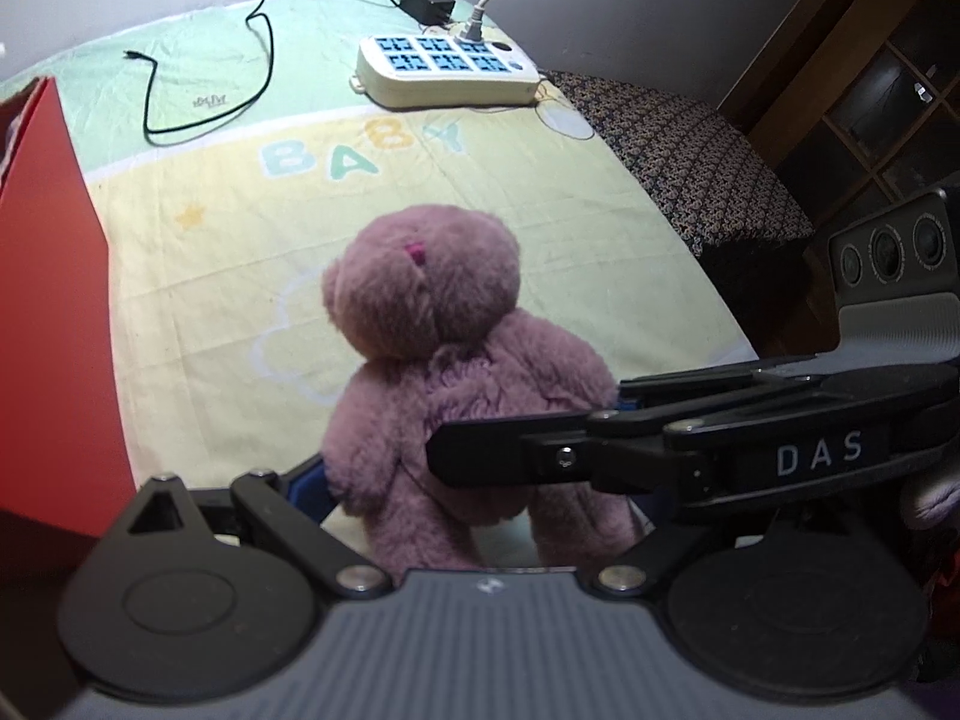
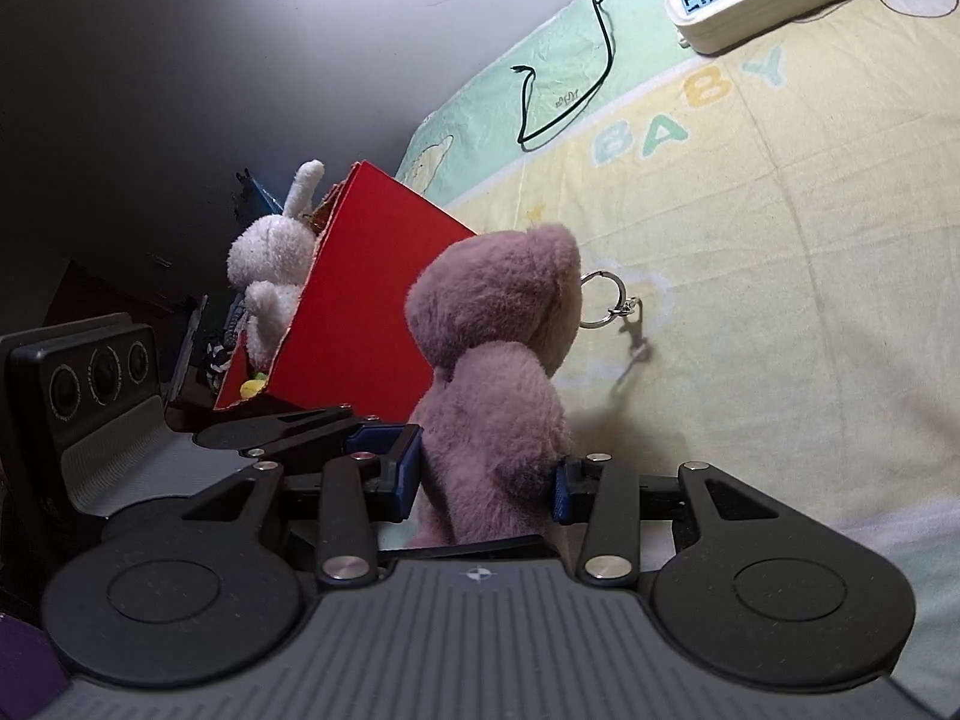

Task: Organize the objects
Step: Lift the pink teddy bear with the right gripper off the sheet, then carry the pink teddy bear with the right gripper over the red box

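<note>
A purple teddy bear [image 1: 456, 354] hangs upright over the bed, held between both grippers. My left gripper [image 1: 474, 480] brackets its legs with wide jaws. The left blue pad [image 1: 309, 480] touches the fur, and the other pad is hidden. My right gripper [image 2: 486, 480] is shut on the bear's [image 2: 498, 396] lower body, both blue pads pressed into the fur. It reaches in from the right across the left wrist view. A metal key ring [image 2: 603, 300] dangles from the bear's head. A red box [image 2: 360, 300] stands left of the bear, with a white plush rabbit [image 2: 270, 264] in it.
The bed sheet [image 1: 240, 300] is yellow and green, printed BABY. At its far end lie a white power strip [image 1: 444, 69], a black adapter [image 1: 427, 0] and a loose black cable [image 1: 267, 60]. A patterned bench [image 1: 690, 162] and a wooden cabinet [image 1: 870, 60] stand to the right.
</note>
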Demonstrator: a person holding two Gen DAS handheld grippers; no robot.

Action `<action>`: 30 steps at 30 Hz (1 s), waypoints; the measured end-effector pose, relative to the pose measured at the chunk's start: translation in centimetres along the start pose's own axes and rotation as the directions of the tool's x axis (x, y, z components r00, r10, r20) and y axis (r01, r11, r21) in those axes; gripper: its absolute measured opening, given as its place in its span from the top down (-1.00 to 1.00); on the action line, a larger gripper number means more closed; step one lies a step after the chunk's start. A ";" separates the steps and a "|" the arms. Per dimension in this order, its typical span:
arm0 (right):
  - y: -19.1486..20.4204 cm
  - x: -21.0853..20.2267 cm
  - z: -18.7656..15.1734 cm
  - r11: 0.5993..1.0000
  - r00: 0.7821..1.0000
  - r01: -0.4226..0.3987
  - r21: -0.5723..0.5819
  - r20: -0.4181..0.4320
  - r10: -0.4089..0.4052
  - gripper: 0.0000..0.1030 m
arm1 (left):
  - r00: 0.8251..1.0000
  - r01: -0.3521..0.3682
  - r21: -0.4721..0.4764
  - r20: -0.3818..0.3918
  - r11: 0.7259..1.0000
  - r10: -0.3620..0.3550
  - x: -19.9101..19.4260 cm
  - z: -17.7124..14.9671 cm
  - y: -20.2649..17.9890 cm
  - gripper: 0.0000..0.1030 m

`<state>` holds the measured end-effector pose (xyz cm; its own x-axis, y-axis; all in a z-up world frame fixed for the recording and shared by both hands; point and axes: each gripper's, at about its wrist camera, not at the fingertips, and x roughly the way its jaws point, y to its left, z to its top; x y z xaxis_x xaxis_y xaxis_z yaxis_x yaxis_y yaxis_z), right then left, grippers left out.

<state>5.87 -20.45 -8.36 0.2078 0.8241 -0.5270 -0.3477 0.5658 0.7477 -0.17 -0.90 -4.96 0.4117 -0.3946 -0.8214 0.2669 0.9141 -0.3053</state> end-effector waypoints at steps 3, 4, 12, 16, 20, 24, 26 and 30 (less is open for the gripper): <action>1.1 -0.2 0.0 1.000 1.000 0.000 -0.022 0.014 0.001 0.16 | 1.000 -0.008 0.005 0.029 1.000 0.008 -0.9 -0.2 -0.1 -0.83; 1.5 -0.3 -0.1 0.999 1.000 0.000 -0.033 0.019 0.001 0.16 | 0.999 -0.012 0.008 0.039 1.000 0.012 -1.3 -0.3 -0.2 -0.83; 4.2 -0.6 -0.2 0.995 0.998 -0.023 -0.101 0.056 0.029 0.16 | 0.991 -0.045 -0.006 0.128 0.999 0.045 -4.6 -0.9 0.0 -0.83; 5.5 -0.4 -0.1 0.991 0.997 -0.047 -0.128 0.062 0.055 0.16 | 0.982 -0.066 -0.020 0.174 0.998 0.068 -6.5 -1.6 0.4 -0.83; 7.3 0.1 -0.1 0.986 0.996 -0.047 -0.163 0.072 0.059 0.16 | 0.977 -0.067 -0.021 0.203 0.998 0.070 -8.1 -2.0 1.2 -0.83; 9.0 0.4 -0.5 0.984 0.993 -0.037 -0.173 0.105 0.056 0.16 | 0.972 -0.064 0.003 0.228 0.998 0.061 -9.7 -2.1 2.2 -0.83; 10.0 0.6 -0.7 0.984 0.991 -0.033 -0.174 0.121 0.055 0.16 | 0.968 -0.060 0.015 0.244 0.998 0.054 -10.8 -2.5 2.6 -0.83; 12.0 1.1 -1.0 0.981 0.987 -0.011 -0.191 0.157 0.041 0.16 | 0.964 -0.043 0.035 0.264 0.998 0.032 -12.7 -2.8 3.9 -0.83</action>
<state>1.00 -12.76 -0.36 0.3344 0.8409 -0.4255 -0.5185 0.5412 0.6620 -6.80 7.93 2.88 0.6355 -0.3756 -0.6746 0.2796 0.9263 -0.2524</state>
